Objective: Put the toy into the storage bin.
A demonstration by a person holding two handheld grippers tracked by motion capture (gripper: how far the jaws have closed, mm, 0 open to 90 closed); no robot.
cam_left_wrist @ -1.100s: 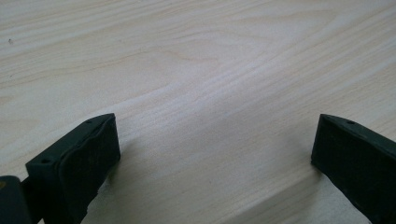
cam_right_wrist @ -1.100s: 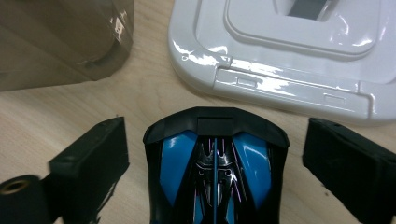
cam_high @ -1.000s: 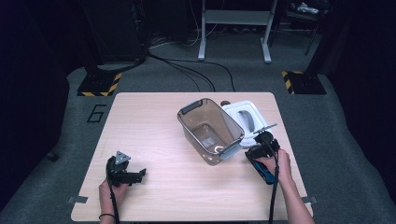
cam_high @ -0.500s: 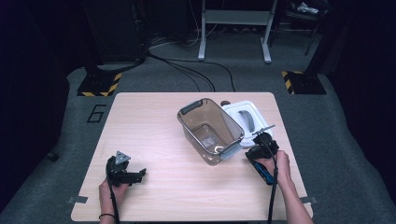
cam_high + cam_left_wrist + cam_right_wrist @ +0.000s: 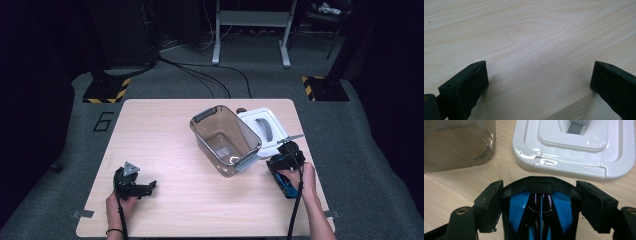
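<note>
One toy car (image 5: 541, 207), one clear bin (image 5: 225, 139), one white lid (image 5: 263, 128)

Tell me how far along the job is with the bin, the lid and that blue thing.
Done: the white lid is off and lies beside the open brown bin. In hand: the right claw has just been closing, with the blue-and-black object between its jaws, close to the bin. Left: probably putting it in the bin, then refitting the lid. The left claw sits open on the table.

The right tool (image 5: 284, 161) grips a blue-and-black object (image 5: 286, 176) near the tinted bin (image 5: 225, 140) and white lid (image 5: 262, 126).
</note>
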